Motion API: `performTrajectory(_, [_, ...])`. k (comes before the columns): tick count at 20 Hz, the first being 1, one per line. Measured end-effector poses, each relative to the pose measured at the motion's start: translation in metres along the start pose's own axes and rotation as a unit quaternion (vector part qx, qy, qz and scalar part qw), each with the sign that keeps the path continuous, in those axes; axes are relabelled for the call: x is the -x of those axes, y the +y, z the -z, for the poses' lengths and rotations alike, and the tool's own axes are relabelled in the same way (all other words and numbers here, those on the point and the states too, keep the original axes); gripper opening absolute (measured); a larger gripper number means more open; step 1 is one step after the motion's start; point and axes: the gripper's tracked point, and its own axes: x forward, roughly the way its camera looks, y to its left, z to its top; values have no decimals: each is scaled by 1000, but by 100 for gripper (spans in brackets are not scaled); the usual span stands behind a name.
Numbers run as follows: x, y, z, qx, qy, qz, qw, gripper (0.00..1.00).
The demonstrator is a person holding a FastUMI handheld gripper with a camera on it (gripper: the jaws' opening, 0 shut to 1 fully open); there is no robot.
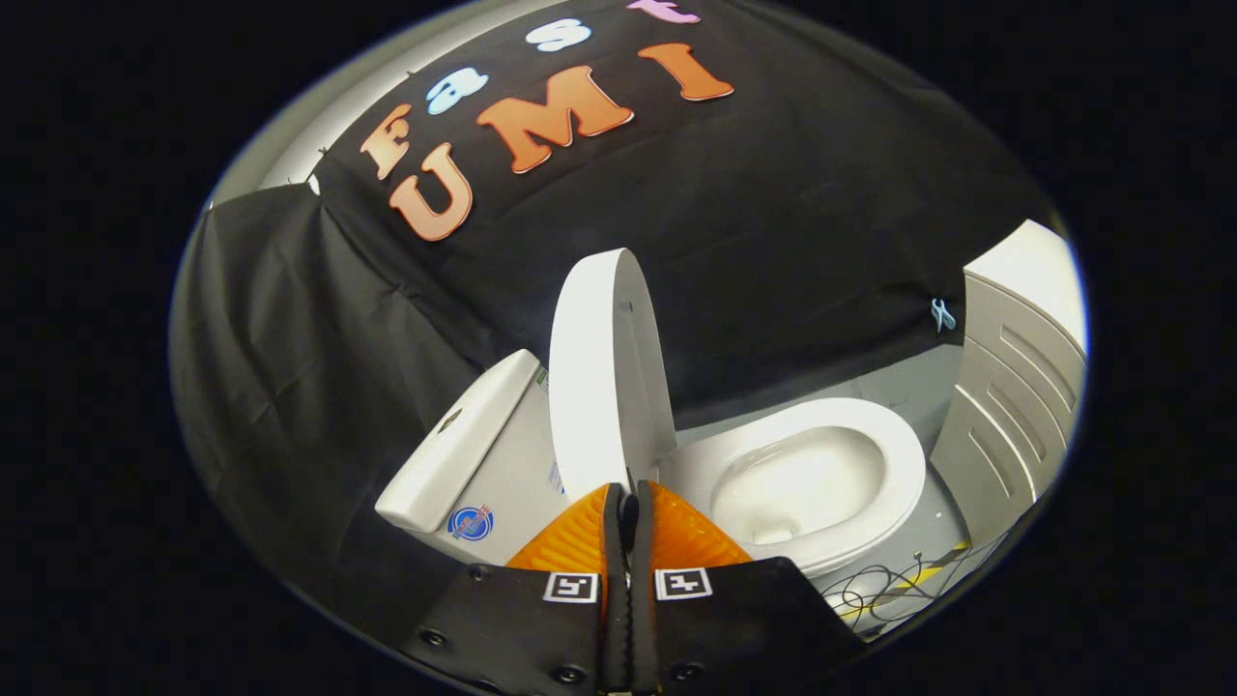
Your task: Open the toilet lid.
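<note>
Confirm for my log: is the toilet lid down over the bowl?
No. The toilet lid stands raised beside the tank, leaving the bowl open; the gripper has its fingers together.

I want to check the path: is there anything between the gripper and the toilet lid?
Nothing visible. The gripper, fingers closed together, sits right at the lower edge of the raised lid, which stands upright beside the tank.

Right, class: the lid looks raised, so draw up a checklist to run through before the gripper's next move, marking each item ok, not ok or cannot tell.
1. White oval plastic toilet lid raised upright: ok.
2. White toilet bowl with seat ring uncovered: ok.
3. Lid resting against white ceramic tank: cannot tell.
4. Gripper fingers closed together, nothing between them: ok.
5. Fingertips clear of lid's lower edge: cannot tell.
6. Loose dark cables on floor away from gripper: ok.
</note>
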Motion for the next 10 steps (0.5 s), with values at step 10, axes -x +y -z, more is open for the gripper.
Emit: performTrajectory(10, [-12, 54, 11, 60, -27, 35, 997, 8])
